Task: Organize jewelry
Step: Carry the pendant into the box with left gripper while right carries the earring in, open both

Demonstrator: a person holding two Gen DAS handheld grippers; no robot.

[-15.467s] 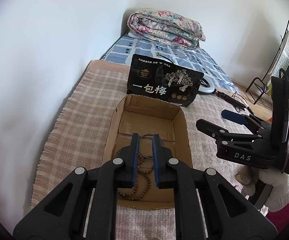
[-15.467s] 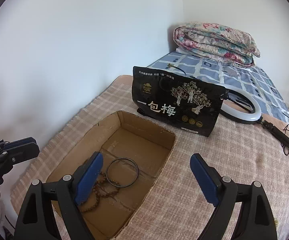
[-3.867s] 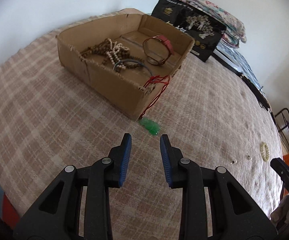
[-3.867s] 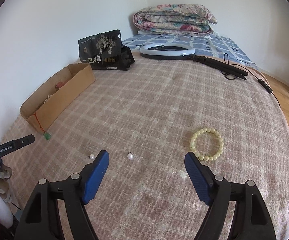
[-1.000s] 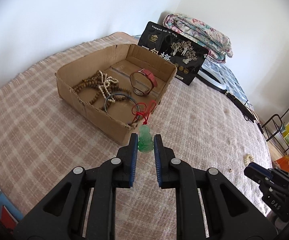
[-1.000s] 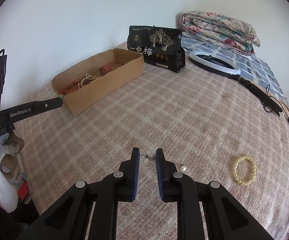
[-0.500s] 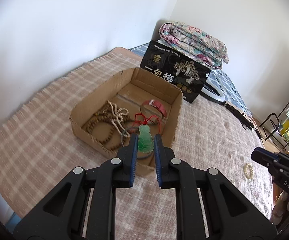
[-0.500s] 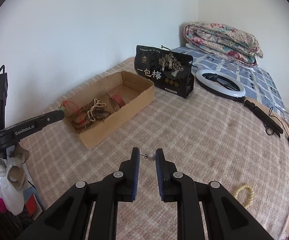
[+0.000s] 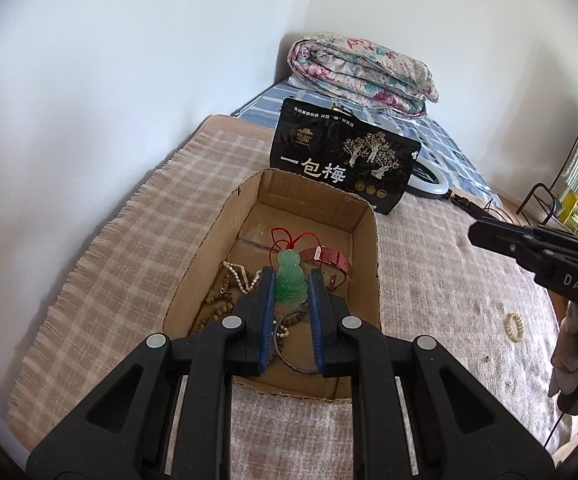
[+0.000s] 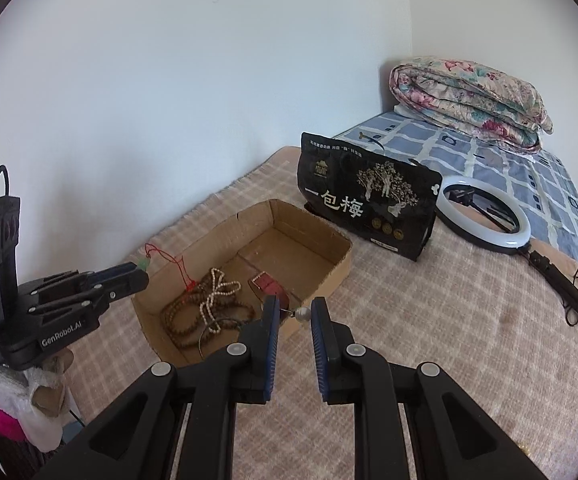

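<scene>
The left gripper [image 9: 288,283] clamps the jade pendant [image 9: 289,278] over the cardboard box [image 9: 370,240] — lower, then release; the right gripper [image 10: 294,314] pinches a pearl earring [image 10: 303,313].

A: Where is there room inside the cardboard box [image 9: 369,264]?

B: Its far half is bare. The near half holds wooden beads [image 10: 185,320], a pearl strand [image 10: 219,290] and a red watch strap [image 9: 329,258].

A: And around it?

B: A black snack bag [image 10: 369,204] stands just behind the far wall; the blanket [image 10: 429,320] to the right lies open.
</scene>
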